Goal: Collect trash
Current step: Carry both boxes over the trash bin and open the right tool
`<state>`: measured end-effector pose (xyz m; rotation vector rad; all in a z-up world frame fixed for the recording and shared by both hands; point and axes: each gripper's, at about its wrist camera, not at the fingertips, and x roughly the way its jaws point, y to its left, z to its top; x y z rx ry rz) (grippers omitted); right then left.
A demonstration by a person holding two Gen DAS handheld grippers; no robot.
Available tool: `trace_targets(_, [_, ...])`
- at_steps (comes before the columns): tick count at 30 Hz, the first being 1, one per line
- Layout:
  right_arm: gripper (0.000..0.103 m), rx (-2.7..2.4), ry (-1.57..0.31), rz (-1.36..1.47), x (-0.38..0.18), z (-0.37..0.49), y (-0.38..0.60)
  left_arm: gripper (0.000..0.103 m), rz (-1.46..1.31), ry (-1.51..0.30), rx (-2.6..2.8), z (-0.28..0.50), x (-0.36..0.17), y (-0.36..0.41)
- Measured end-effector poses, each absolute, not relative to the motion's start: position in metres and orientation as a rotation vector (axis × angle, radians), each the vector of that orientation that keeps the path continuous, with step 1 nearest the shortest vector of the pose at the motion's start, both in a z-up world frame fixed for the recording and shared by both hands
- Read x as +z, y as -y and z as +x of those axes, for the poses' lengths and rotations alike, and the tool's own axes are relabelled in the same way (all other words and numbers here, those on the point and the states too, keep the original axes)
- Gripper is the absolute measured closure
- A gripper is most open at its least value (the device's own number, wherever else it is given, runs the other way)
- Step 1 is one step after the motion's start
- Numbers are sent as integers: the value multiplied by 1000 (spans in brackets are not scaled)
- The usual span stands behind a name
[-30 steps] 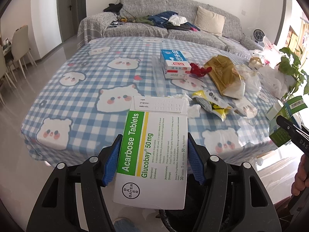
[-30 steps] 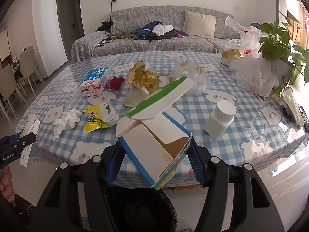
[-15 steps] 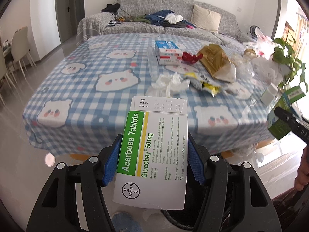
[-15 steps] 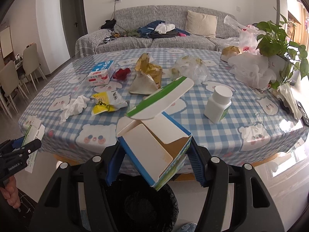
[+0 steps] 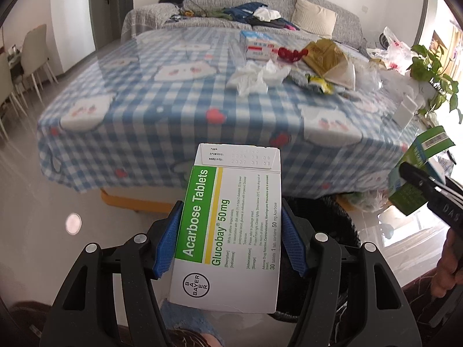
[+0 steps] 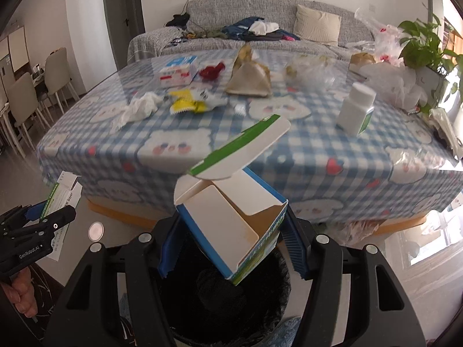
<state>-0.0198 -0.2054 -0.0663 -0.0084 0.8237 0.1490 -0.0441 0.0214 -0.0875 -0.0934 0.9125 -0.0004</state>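
Note:
My left gripper [image 5: 231, 237] is shut on a flat white and green Acarbose tablet box [image 5: 231, 231], held below the table edge beside the black trash bin [image 5: 332, 217]. My right gripper [image 6: 231, 243] is shut on an open blue and green carton [image 6: 231, 225] with its lid flap up, held right above the black trash bin [image 6: 231, 303]. The left gripper [image 6: 43, 222] with its box also shows at the left of the right wrist view. On the table lie crumpled tissue [image 6: 139, 110], a yellow wrapper [image 6: 188, 104], a blue and white box [image 6: 178, 70] and a red wrapper [image 6: 212, 70].
The blue checked table [image 6: 303, 156] also carries a brown paper bag [image 6: 249, 75], a white pill bottle [image 6: 356, 110], clear plastic bags [image 6: 312, 72] and a potted plant [image 6: 428, 46]. A grey sofa [image 6: 246, 37] stands behind. Chairs [image 6: 26, 98] stand at the left.
Both grippers have dropped lower and back from the table, with their boxes still held. The table edge now stands higher in both views and the bin is closer under the right gripper.

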Motion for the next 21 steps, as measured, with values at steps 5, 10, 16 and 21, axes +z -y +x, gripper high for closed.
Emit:
trace_targets(5, [44, 150, -870, -13, -91, -27, 194, 41, -105, -941, 12, -50, -109, -24])
trace_targets(10, [44, 154, -927, -9, -120, -28, 185, 41, -96, -974, 35, -51, -130, -25])
trace_targets(16, [44, 146, -982, -73, -151, -22, 170, 41, -94, -992, 21, -49, -145, -23])
trace_targets(21, [44, 136, -1024, -87, -171, -18, 166, 41, -108, -1004, 13, -47, -156, -22])
